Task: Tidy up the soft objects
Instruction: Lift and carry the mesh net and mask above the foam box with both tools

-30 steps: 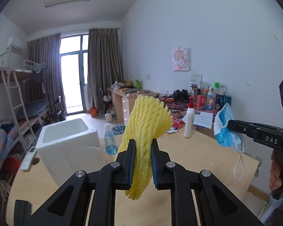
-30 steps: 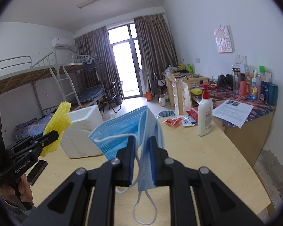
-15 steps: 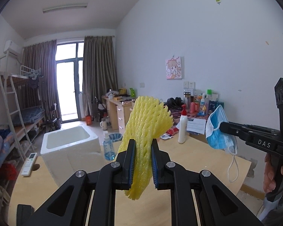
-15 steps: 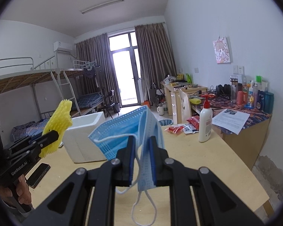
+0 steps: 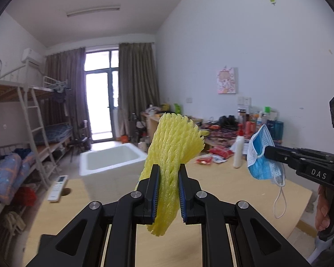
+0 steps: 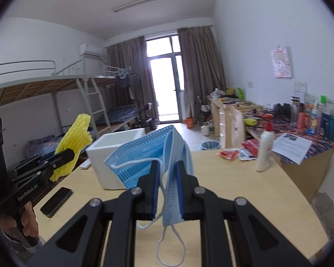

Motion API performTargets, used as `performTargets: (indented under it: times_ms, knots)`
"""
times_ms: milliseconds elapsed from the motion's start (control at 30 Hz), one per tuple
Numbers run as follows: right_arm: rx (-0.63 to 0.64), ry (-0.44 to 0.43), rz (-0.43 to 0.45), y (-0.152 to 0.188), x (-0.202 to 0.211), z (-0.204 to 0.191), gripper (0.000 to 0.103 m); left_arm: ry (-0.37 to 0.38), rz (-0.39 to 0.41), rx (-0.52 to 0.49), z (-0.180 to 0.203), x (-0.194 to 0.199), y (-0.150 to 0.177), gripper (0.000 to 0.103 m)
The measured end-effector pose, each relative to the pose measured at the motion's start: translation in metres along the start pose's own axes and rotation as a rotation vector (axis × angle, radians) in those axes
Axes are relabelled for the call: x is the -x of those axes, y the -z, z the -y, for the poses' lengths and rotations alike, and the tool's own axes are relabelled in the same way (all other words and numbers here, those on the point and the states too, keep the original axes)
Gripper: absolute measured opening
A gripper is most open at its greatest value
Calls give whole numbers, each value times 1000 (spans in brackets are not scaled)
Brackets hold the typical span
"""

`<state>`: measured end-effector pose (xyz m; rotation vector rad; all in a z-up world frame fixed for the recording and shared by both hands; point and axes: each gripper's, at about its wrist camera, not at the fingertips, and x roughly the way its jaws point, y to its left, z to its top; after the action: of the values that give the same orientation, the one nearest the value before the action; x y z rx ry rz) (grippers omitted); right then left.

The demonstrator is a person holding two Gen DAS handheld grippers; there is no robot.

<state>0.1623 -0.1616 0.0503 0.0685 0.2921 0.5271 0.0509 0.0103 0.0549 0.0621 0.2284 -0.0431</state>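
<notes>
Both loads carried closer to the box (image 5: 113, 161) over the last second: left gripper (image 5: 168, 191) clenched on net (image 5: 173, 151), right gripper (image 6: 168, 189) on mask (image 6: 144, 155); drop-off looks next.

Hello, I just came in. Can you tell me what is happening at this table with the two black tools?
A person holds a gripper in each hand above the wooden table. The left gripper is shut on a yellow foam net. The right gripper is shut on a blue face mask, whose ear loops hang down. Both soft things are in the air. An open white foam box stands on the table ahead; nothing has gone into it yet, as far as can be seen.
</notes>
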Motion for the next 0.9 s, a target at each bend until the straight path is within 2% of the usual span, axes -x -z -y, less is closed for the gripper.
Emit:
performTargets:
  times_ms: [300,500,900]
  knots:
    - [17,-127,-19,-2,-29,-35,18,-134,5,10,-31,22,3,17]
    - [51,-191,-16,-4,-36,-54,18,-190,-10,34,-45,28,6,17]
    - [67,-230,-41,-2,-53,-63,18,-205,-22,64,-52,29,11,17]
